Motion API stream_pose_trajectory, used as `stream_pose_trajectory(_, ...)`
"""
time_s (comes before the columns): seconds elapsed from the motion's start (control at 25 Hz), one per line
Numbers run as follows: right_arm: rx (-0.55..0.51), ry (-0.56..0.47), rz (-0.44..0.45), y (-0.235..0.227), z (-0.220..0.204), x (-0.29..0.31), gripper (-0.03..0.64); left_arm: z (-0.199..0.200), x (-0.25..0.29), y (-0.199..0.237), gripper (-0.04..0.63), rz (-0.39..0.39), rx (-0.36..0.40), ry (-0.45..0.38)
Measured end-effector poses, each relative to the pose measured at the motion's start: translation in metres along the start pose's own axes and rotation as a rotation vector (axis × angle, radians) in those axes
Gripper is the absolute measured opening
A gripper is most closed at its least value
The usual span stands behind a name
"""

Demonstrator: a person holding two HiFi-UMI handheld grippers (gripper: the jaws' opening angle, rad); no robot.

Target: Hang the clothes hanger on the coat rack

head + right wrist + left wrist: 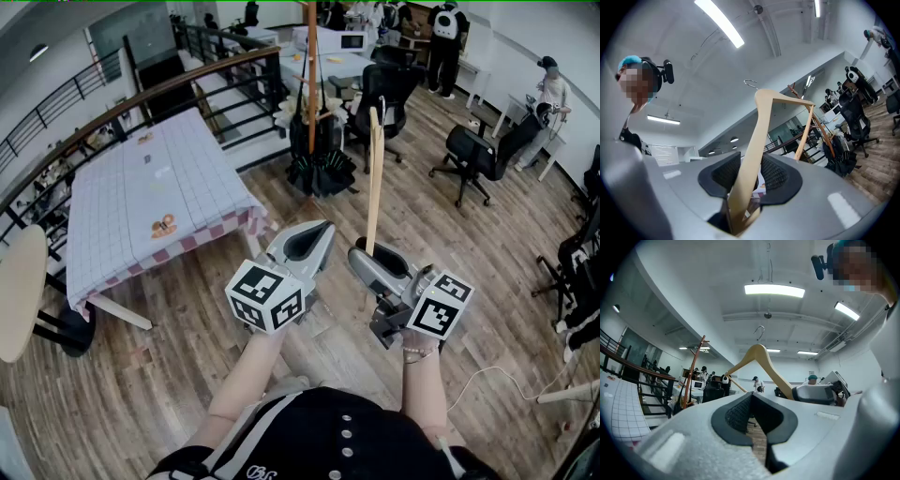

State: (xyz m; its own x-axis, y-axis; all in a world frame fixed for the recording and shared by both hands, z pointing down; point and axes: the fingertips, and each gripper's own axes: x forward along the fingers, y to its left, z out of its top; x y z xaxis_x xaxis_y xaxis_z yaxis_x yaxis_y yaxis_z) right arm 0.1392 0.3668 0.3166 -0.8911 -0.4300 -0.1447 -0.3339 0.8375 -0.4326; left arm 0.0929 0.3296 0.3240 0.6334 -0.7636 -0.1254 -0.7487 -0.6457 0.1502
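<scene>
Right gripper view: the hanger (758,136) is clamped by one arm in the right gripper (749,180), hook kept topmost, probably for dropping onto the coat rack (819,125) well ahead, while the left gripper (752,416) alongside is held open, empty.

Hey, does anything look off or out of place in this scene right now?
Nothing is spilled or broken. The one oddity: the right tongs grip the clothes hanger by the end of one arm, so it sticks up from them rather than hanging. The coat rack ahead stands upright.
</scene>
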Motion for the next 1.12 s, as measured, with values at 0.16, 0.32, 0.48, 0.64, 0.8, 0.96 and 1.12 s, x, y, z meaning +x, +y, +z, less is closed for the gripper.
stream_pose_trajectory(0.16, 0.003, 0.012, 0.002, 0.001, -0.002, 0.005, 0.138, 0.005, -0.003, 0.003, -0.008, 0.013, 0.004, -0.007)
stream_pose_trajectory(0.32, 0.016, 0.002, 0.015, 0.002, -0.001, 0.007, 0.138, 0.004, -0.002, 0.002, -0.008, 0.012, 0.020, 0.001)
stream_pose_trajectory(0.48, 0.018, 0.016, 0.003, 0.003, -0.005, 0.014, 0.138, 0.007, -0.003, 0.006, -0.008, 0.011, 0.021, -0.001)
stream_pose_trajectory(0.64, 0.024, 0.028, -0.014, 0.001, -0.010, 0.020, 0.138, 0.008, -0.003, 0.008, -0.008, -0.002, 0.014, -0.007)
stream_pose_trajectory(0.8, 0.018, 0.021, -0.018, -0.007, -0.011, 0.014, 0.138, 0.001, 0.009, -0.001, -0.008, -0.019, 0.012, -0.002)
stream_pose_trajectory(0.96, 0.009, 0.028, -0.043, -0.006, -0.013, 0.037, 0.141, 0.003, -0.002, 0.021, -0.008, -0.018, -0.003, 0.001)
stream_pose_trajectory(1.12, 0.029, 0.020, -0.053, -0.006, -0.011, 0.057, 0.147, 0.008, -0.012, 0.037, -0.008, -0.030, -0.007, -0.001)
